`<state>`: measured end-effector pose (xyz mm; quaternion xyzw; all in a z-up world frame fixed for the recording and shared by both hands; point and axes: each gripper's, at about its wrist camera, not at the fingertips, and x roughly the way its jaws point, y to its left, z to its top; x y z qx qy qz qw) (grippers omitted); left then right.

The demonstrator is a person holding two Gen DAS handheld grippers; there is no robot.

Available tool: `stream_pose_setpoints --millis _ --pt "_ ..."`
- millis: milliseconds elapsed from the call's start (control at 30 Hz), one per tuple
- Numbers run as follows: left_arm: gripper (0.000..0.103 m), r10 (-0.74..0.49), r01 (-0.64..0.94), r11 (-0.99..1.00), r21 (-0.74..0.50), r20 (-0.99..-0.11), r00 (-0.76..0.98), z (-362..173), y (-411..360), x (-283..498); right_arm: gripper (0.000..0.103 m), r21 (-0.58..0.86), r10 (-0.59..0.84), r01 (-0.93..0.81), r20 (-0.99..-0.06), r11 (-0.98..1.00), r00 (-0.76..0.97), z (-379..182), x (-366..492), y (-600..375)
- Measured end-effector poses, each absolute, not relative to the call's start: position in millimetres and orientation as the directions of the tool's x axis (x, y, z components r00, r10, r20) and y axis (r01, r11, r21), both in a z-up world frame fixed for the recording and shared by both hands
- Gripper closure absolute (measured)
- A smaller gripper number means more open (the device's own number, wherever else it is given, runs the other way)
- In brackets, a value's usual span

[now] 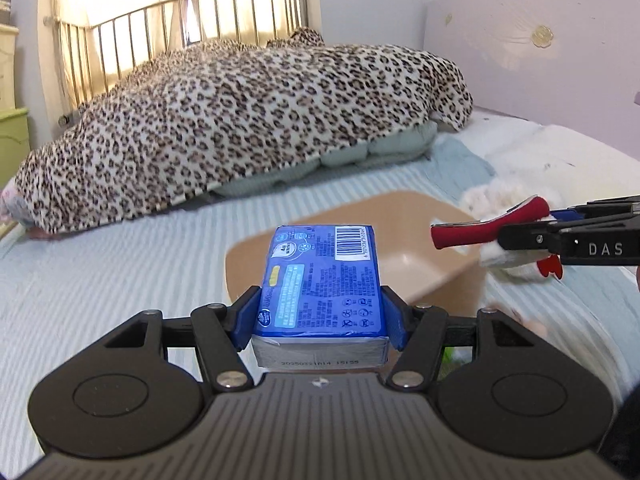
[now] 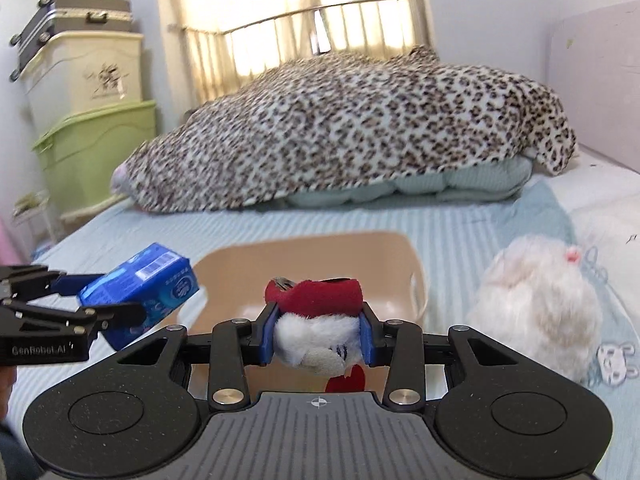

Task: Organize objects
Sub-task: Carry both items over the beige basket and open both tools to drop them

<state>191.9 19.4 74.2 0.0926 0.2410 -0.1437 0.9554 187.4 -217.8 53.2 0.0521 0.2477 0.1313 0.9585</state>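
Left gripper [image 1: 320, 312]: clenched on the blue plastic-wrapped rectangular tissue pack [image 1: 320, 280], its blue pads pressed against the two long sides; the pack's near end hides where the pads meet it
Tissue pack position: held in the air over the near rim of the beige shallow plastic tray [image 1: 424, 216], barcode end pointing away; the small print on the wrapper is too fine to read
Right gripper [image 2: 318, 338]: clenched on the small white plush toy with a red hat [image 2: 316, 320], squeezed between the blue pads
Plush toy position: held above the near edge of the tray [image 2: 312, 256]; its lower body is cut off behind the gripper body, only a red scrap showing below
Tray: lies on the pale blue striped bedsheet [image 1: 120, 260]; its near part is covered by both held things in each view
Fluffy white round plush [image 2: 536, 300]: on the sheet just right of the tray, blurred, face not readable
Leopard-print blanket [image 1: 248, 120]: heaped over a pale green quilt [image 1: 380, 148], only the quilt's edge peeking out
Stacked storage boxes [image 2: 92, 120]: beside the bed, partly cut off by the left edge of the right wrist view
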Motion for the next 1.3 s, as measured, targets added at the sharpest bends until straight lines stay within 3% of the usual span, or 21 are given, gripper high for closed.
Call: stream_pose_setpoints --millis 267,633,800,867,933,1067,1200,1300 --pt "0.039 -0.146 0.247 0.959 0.139 -0.501 0.853 65 -1 271 0.066 0.076 0.203 -0.191 -0.502 0.979 0.841 44 253 -202" --pt "0.039 0.004 0.162 0.968 0.193 -0.654 0.756 -7 -9 329 0.066 -0.005 0.122 -0.159 -0.613 0.987 0.780 -10 305 -180" --pt "0.037 0.016 0.142 0.974 0.174 -0.685 0.729 -14 -10 329 0.064 -0.016 0.119 -0.170 -0.650 0.985 0.750 -29 309 -174" --pt "0.033 0.022 0.141 0.972 0.186 -0.676 0.737 -8 -12 324 0.053 -0.036 0.112 -0.177 -0.646 0.983 0.755 -27 303 -171" --pt "0.021 0.034 0.134 0.970 0.205 -0.655 0.755 1 -13 316 0.050 -0.046 0.111 -0.177 -0.619 0.983 0.778 -18 292 -171" --pt "0.006 0.028 0.131 0.969 0.211 -0.617 0.786 24 -8 297 0.028 -0.042 0.123 -0.178 -0.572 0.983 0.811 6 269 -177" --pt "0.004 0.000 0.123 0.980 0.158 -0.615 0.788 46 3 277 0.001 -0.050 0.138 -0.199 -0.554 0.979 0.821 27 244 -187" --pt "0.003 -0.008 0.121 0.983 0.141 -0.617 0.787 57 8 259 0.000 -0.061 0.129 -0.194 -0.550 0.979 0.825 34 224 -195"
